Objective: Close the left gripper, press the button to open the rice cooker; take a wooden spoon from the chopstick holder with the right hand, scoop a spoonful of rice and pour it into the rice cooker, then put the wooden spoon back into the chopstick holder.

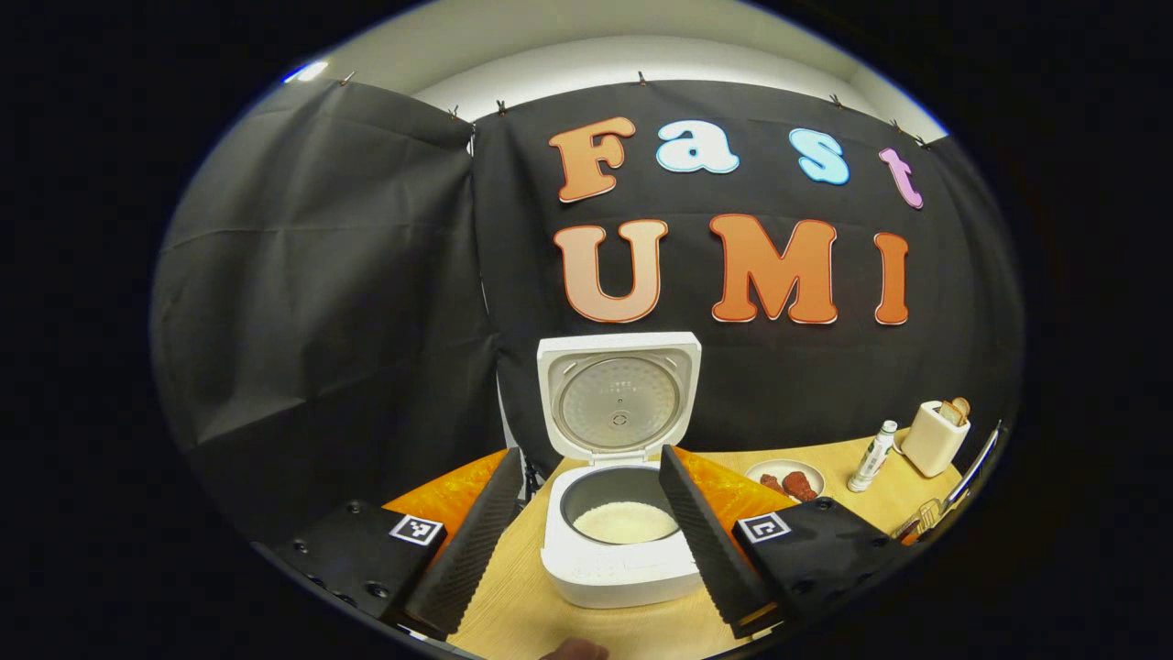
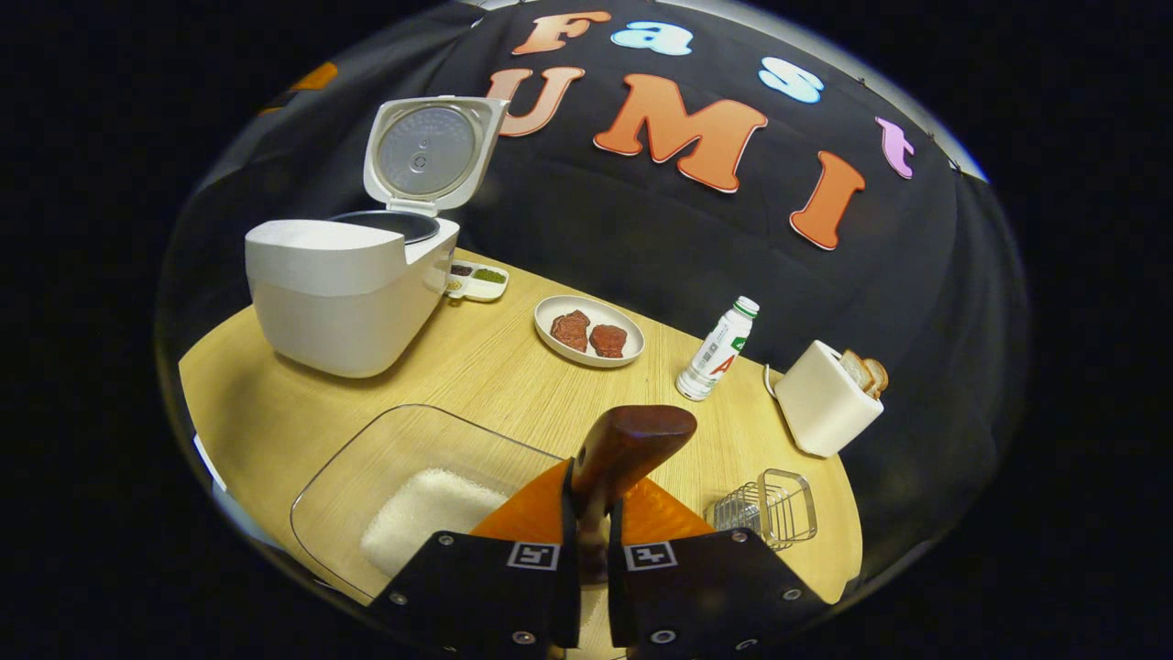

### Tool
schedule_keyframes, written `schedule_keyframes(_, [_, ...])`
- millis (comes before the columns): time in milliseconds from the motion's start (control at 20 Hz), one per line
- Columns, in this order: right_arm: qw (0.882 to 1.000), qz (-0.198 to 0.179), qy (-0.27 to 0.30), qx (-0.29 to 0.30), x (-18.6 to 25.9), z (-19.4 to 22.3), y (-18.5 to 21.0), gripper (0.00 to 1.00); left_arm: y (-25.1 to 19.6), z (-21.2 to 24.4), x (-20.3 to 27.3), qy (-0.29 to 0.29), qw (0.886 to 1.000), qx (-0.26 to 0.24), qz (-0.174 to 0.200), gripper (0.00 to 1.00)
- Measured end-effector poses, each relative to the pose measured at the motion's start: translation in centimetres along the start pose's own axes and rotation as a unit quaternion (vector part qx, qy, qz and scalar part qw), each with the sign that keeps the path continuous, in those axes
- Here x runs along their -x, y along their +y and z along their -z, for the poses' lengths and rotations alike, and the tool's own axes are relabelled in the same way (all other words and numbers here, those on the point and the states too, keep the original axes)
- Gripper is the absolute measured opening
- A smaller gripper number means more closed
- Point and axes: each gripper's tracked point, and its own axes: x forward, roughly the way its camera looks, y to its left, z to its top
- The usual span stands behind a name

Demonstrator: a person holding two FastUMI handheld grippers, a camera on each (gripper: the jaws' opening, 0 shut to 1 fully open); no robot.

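At 12 o'clock from the left gripper (image 1: 586,541), jaws spread and empty, the rice cooker (image 1: 623,550) is sitting lid-up with rice showing in the pot. Right gripper (image 2: 586,541) is pinching the wooden spoon (image 2: 632,445) above the clear rice container (image 2: 403,477); chopstick holder (image 2: 770,504) at its 2 o'clock. Risk: spoon twisting in the pinch and spilling grains on the table (image 2: 476,367).

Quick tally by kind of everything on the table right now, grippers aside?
Rice cooker: 1
Clear rice container: 1
Wooden spoon: 1
Wire chopstick holder: 1
Plate of meat: 1
Bottle: 1
Toaster: 1
Small condiment tray: 1
Total: 8
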Motion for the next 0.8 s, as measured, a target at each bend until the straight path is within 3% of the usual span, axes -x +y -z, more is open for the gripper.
schedule_keyframes(150, [1.0, -0.002, -0.012, 0.023, 0.5, 0.1, 1.5, 0.12, -0.2, 0.5, -0.5, 0.006, 1.0, -0.006, 0.011, 1.0])
schedule_keyframes(400, [0.998, -0.044, -0.029, 0.033, 2.5, -0.2, 5.1, 0.12, -0.4, 0.7, -1.5, 0.011, 0.999, -0.017, 0.035, 1.0])
schedule_keyframes(600, [0.995, -0.079, -0.017, -0.052, 3.4, -0.8, 7.3, 0.12, -0.9, 0.9, -2.2, 0.016, 0.999, -0.013, 0.05, 1.0])
schedule_keyframes(800, [0.979, -0.108, 0.024, -0.169, 3.9, -0.6, 7.8, 0.12, -1.2, 1.0, -2.7, 0.019, 0.997, -0.023, 0.069, 1.0])
